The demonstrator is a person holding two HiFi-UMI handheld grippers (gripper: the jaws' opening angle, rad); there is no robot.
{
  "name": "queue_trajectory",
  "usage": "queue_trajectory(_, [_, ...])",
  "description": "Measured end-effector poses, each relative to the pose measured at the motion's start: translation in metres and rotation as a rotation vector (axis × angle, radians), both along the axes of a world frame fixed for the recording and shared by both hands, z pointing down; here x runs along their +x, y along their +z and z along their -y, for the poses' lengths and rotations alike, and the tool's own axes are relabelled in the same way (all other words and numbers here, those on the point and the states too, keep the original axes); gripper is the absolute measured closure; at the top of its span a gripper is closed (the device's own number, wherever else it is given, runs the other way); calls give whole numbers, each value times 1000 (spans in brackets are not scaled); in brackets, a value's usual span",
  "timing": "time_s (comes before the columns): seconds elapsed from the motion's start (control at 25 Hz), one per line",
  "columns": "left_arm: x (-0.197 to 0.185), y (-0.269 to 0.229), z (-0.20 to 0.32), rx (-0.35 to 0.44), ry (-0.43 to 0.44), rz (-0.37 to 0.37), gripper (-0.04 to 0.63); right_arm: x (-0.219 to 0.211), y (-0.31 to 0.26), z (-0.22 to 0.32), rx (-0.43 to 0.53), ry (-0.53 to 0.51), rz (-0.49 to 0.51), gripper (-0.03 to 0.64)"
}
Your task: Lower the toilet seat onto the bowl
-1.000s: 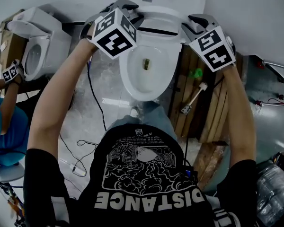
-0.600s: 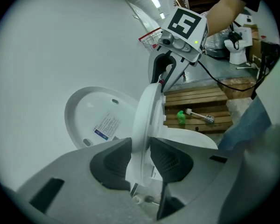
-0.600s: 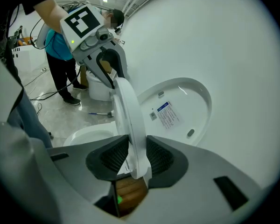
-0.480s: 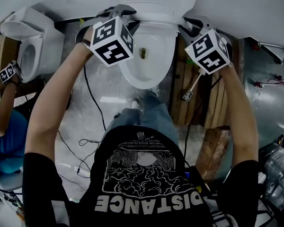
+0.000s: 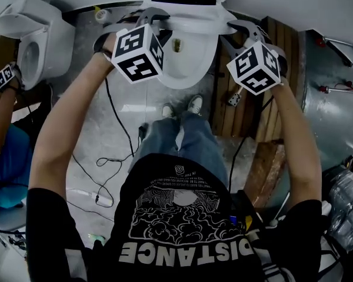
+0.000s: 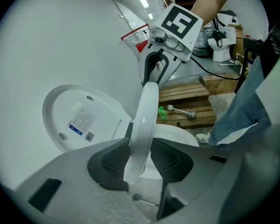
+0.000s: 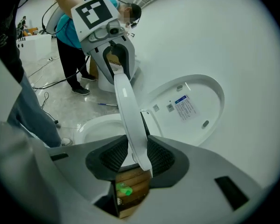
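Note:
The white toilet seat (image 6: 147,118) stands tilted, partway between the raised lid (image 6: 81,120) and the bowl (image 6: 179,134). My left gripper (image 6: 142,160) is shut on the seat's left side, the rim edge-on between its dark pads. My right gripper (image 7: 137,155) is shut on the seat (image 7: 127,111) on the opposite side, with the lid (image 7: 189,106) behind and the bowl (image 7: 98,125) below. In the head view the left gripper (image 5: 156,19) and right gripper (image 5: 238,31) flank the bowl (image 5: 191,60) under the seat (image 5: 188,7).
A second toilet (image 5: 32,43) stands at the left beside a person in a blue top (image 5: 6,151). Wooden pallets (image 5: 256,122) lie right of the bowl with a white-handled tool (image 6: 179,111) on them. Cables (image 5: 106,157) trail over the floor by my feet (image 5: 182,107).
Both grippers have brought the seat forward, away from the lid. The toilet has slid up in the head view, and the lid has left the top edge.

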State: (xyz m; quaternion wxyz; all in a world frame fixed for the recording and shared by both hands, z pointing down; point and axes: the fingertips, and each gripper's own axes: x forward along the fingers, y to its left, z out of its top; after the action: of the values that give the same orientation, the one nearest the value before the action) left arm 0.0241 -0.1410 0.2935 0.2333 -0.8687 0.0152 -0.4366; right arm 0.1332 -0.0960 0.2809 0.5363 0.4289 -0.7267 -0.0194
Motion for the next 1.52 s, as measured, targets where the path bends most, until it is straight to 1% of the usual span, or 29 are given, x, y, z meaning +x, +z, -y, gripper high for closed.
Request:
queue_trajectory(0.08, [-7,9,-10,-10,10,16,456,-7,9,-9,-12,-11,-6,482])
queue_trajectory(0.24, [-13,29,-32,22,45,59,453,-14,29,-31,-47,-47,-7,471])
queue_trajectory(0.52, [-28,62,-58,46,60,87,439,-30,63,-57,-62,-132,-27,466])
queue_trajectory(0.68, [-33,81,-68,66,64,107,434,-35,82,-66,-66,-160,-33,454])
queue_trajectory(0.92, [-37,115,-84,60,62,153,415,-39,116,-83,-89,-217,-65,440])
queue_trajectory(1.16, [-48,147,-107,96,104,179,403,-52,148,-103,-102,-269,-102,428])
queue_trajectory(1.28, [-52,165,-112,119,113,174,393,-56,166,-110,-124,-304,-128,420])
queue_trajectory(1.52, [-56,203,-125,131,133,184,376,-61,206,-123,-144,-345,-163,405])
